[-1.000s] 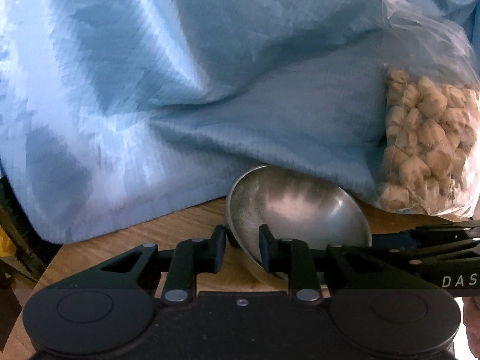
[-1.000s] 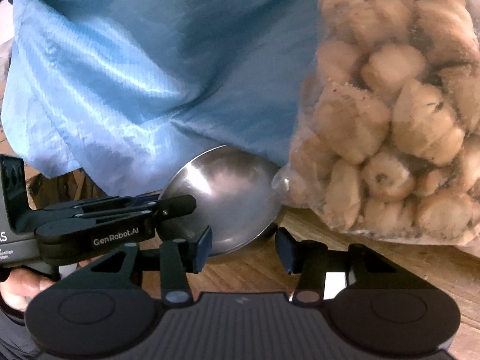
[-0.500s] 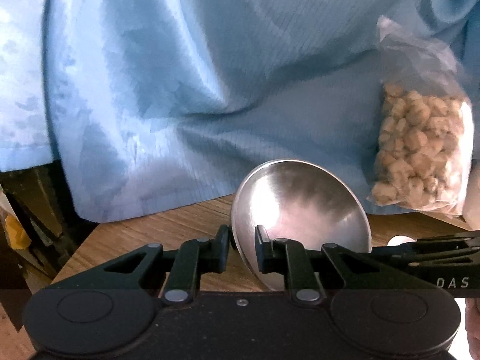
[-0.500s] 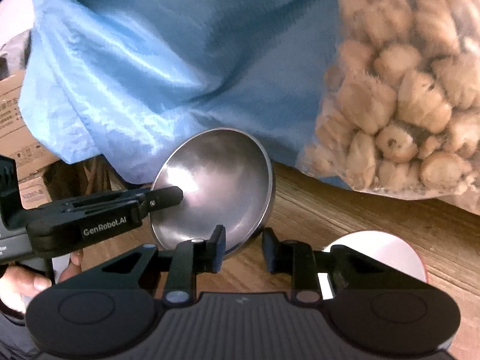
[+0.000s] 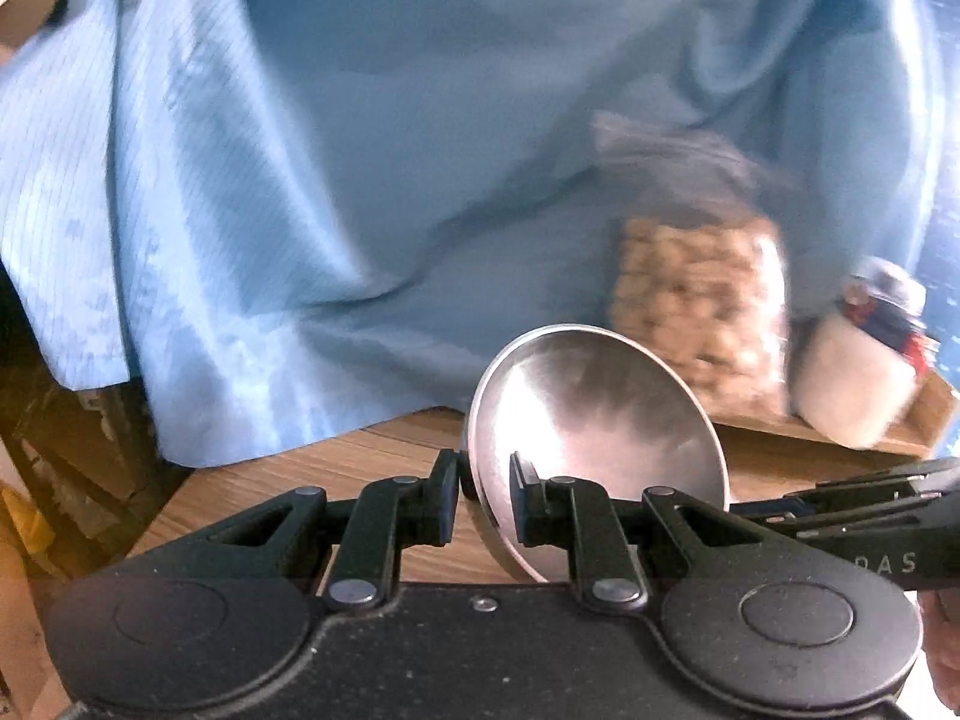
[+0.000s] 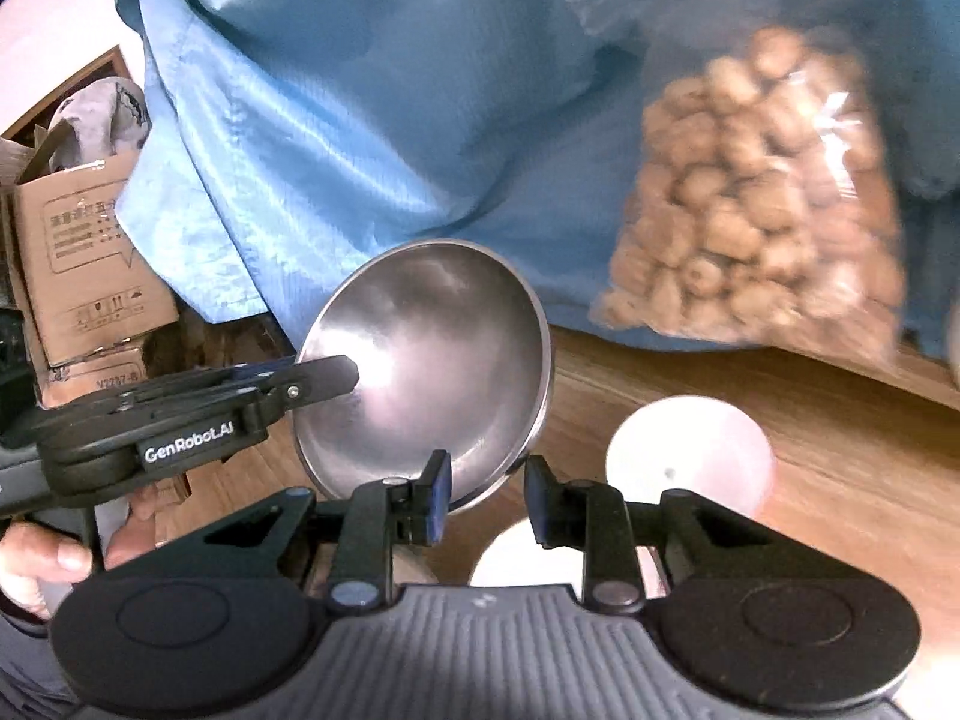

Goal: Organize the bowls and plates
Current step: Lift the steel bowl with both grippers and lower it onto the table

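A shiny steel bowl is tilted on edge above the wooden table. My left gripper is shut on its rim, one finger inside and one outside. The bowl also shows in the right wrist view, with the left gripper's fingers at its left rim. My right gripper is partly open; the bowl's lower rim sits between its fingers without a firm pinch. Two white round dishes lie on the table below the right gripper.
A blue cloth hangs behind the table. A clear bag of brown lumps leans on it at the right. A white jar stands beside the bag. Cardboard boxes stand off the table's left edge.
Both grippers have pulled back and up with the bowl, so the bag and cloth look farther away. The right gripper's fingers have opened wider. The white dishes have come into view.
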Demonstrator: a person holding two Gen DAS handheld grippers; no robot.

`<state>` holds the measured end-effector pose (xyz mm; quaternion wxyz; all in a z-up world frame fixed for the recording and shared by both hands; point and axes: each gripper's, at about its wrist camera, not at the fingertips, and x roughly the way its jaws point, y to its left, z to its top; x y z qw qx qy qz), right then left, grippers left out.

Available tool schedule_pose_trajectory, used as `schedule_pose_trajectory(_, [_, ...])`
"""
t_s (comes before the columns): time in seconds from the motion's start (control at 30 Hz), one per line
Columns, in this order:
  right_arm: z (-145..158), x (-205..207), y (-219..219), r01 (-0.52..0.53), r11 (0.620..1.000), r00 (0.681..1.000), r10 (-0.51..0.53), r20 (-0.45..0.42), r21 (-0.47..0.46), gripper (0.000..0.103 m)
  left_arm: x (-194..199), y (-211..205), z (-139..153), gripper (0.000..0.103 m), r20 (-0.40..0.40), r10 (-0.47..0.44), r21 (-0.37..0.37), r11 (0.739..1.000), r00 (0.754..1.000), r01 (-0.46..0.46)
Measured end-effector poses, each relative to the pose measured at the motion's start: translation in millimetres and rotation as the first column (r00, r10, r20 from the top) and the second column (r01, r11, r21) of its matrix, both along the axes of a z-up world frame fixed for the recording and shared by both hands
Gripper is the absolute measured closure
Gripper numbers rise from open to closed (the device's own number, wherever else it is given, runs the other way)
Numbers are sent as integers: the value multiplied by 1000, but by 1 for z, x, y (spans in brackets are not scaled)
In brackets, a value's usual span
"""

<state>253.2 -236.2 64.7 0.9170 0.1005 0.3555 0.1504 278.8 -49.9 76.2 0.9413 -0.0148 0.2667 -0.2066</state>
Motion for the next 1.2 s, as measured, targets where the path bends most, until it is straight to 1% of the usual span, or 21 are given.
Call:
schedule_pose_trajectory(0.23, [24,-76,-23,107,994,994,-106,29,-36,73,-52,-23,10,84,12,-113,-48,992,993,114])
schedule_pose_trajectory(0.37, [31,-120,-33,171,984,984,-169,48,-48,73,-83,-39,11,84,32,-173,-54,983,984,175])
schedule_pose_trajectory(0.47, [30,-147,-38,206,977,978,-205,36,-57,73,-104,-54,8,84,24,-212,-42,976,977,212])
schedule_pose_trajectory(0.57, [24,-176,-46,236,970,972,-235,19,-53,73,-126,-59,2,84,8,-256,-45,966,967,256])
schedule_pose_trajectory(0.73, [3,-218,-53,272,962,962,-273,-4,-32,73,-156,-65,-16,84,-35,-305,-59,951,952,302])
schedule_pose_trajectory(0.83, [-8,-233,-58,287,958,957,-288,-32,-31,73,-167,-68,-27,84,-74,-326,-60,945,942,322])
schedule_pose_trajectory(0.93, [-16,-240,-63,290,957,955,-291,-55,-25,73,-173,-73,-35,84,-97,-332,-41,943,938,329])
schedule_pose_trajectory(1.2, [-37,-234,-70,275,961,956,-276,-102,-19,73,-165,-83,-58,84,-181,-297,-7,954,938,300])
